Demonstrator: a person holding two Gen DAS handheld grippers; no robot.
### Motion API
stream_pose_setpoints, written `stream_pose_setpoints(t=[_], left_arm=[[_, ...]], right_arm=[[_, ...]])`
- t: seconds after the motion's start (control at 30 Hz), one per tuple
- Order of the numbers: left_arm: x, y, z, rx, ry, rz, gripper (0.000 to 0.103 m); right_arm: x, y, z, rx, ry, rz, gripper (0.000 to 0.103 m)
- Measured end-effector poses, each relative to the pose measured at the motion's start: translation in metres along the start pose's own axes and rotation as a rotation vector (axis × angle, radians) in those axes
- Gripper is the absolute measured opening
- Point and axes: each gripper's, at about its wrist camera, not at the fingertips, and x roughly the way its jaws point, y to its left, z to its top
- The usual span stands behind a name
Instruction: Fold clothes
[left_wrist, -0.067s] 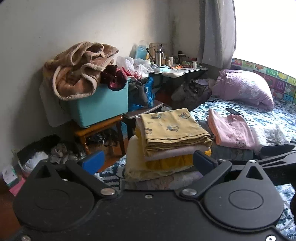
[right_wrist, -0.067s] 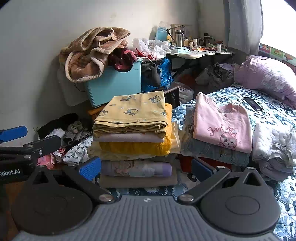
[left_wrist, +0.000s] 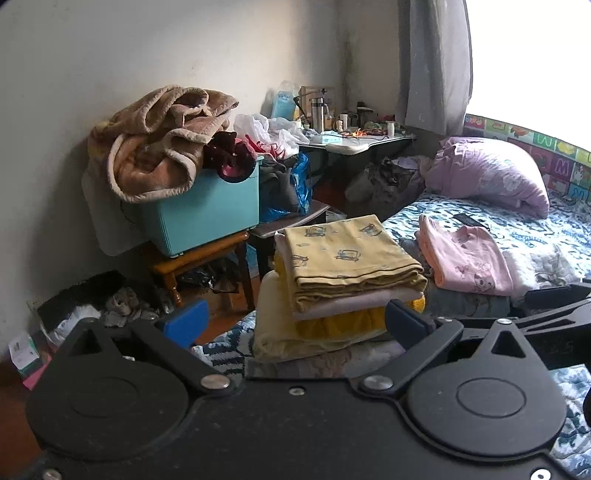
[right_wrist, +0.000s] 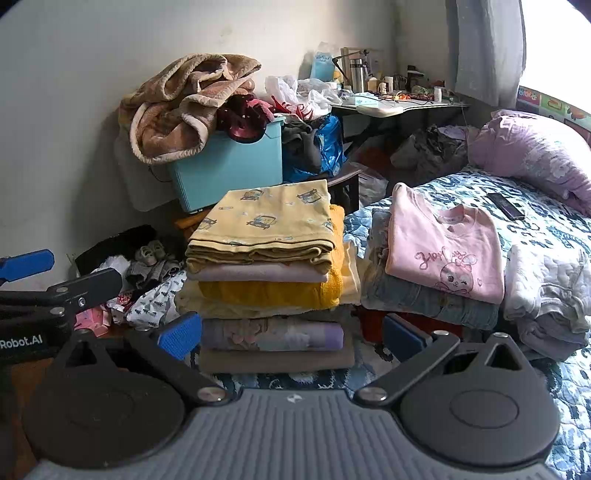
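Note:
A tall stack of folded clothes (right_wrist: 266, 236) with a yellow printed piece on top stands on the blue patterned bed (right_wrist: 546, 221). Right of it, a folded pink shirt (right_wrist: 443, 243) lies on folded jeans (right_wrist: 424, 299), then a white quilted garment (right_wrist: 546, 284). My right gripper (right_wrist: 291, 336) is open just in front of the stack's lower layers, its blue pads apart from the cloth. My left gripper (left_wrist: 295, 325) is open too, facing the same stack (left_wrist: 343, 258) from the left, with the pink shirt (left_wrist: 465, 258) beyond. Neither holds anything.
A teal bin (right_wrist: 229, 170) heaped with a brown blanket (right_wrist: 184, 107) sits on a wooden stool (left_wrist: 199, 262) by the wall. Behind are a cluttered desk (right_wrist: 399, 107), a lilac pillow (right_wrist: 535, 151), a dark phone (right_wrist: 506, 206) on the bed, and clutter on the floor at left.

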Motion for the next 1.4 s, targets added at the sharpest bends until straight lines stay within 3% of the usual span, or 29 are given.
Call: stream_pose_setpoints(t=[0.5,1.4], left_arm=[[0.0005,0.0032,-0.003,0.037,-0.041,0.021,0.103],[0.0025,0.0046,-0.001,0.033,-0.043,0.005,0.103]], right_arm=[[0.0007,0.0027,-0.0028,0.005,0.012,-0.006,0.103],[0.0029,0.0044,-0.0011,0.007,0.01,-0.011,0.103]])
